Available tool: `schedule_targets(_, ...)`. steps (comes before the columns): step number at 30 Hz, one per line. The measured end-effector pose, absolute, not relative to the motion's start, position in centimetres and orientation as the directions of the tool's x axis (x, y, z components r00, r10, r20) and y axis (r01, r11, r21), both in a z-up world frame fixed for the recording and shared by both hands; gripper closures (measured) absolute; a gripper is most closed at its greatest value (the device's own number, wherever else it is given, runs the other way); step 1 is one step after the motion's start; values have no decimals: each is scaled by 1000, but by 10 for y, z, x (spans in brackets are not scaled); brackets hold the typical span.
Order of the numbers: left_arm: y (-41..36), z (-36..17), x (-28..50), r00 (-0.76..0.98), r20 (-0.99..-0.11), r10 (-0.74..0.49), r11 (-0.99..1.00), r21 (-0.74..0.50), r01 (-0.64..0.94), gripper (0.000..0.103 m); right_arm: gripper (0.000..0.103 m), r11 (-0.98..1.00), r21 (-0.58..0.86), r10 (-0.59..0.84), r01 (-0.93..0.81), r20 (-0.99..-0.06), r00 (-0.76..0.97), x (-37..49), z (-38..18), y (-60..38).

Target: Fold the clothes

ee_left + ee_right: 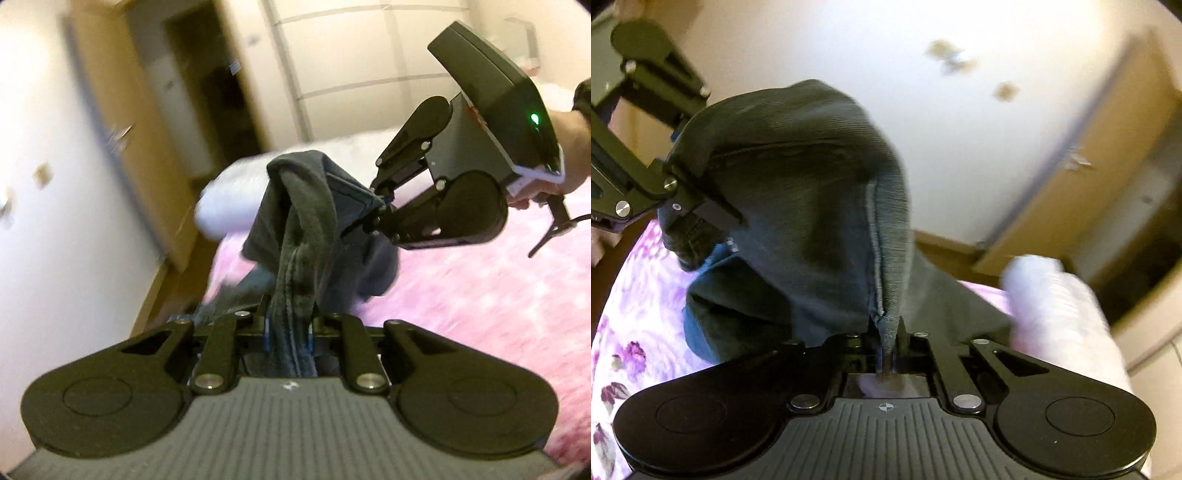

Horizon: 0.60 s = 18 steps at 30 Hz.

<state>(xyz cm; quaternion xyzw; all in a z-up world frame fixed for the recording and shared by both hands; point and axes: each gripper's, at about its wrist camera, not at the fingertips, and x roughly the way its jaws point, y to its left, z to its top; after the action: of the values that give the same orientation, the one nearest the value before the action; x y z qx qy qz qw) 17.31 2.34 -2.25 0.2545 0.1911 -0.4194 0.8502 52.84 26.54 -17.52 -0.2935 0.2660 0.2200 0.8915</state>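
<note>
A dark grey garment (306, 206) hangs bunched above the bed, held up between both grippers. In the left wrist view my left gripper (290, 326) is shut on a stitched hem of it, which runs up from between the fingers. My right gripper (382, 205) comes in from the upper right, held by a hand (546, 184), and is shut on another edge of the cloth. In the right wrist view my right gripper (888, 338) pinches a ribbed, seamed edge of the garment (798, 184). My left gripper (716, 216) clamps the cloth at the left. The garment's lower part droops onto the bed.
The bed has a pink floral cover (628, 314) (461, 295). A white pillow (221, 199) (1052, 302) lies at its far end. Beyond stand a white wall and a wooden door frame (155, 147). Both views are motion-blurred.
</note>
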Motion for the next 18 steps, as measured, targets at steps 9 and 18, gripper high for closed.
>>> schedule_targets(9, -120, -24, -6, 270, -600, -753, 237, 135, 962, 91, 100, 903, -315, 61, -292, -580, 813, 350, -170, 95)
schedule_targets(18, -211, -37, -117, -52, -614, -787, 50, -148, 988, 92, 100, 965, -201, -15, -169, -685, 729, 196, -205, -31)
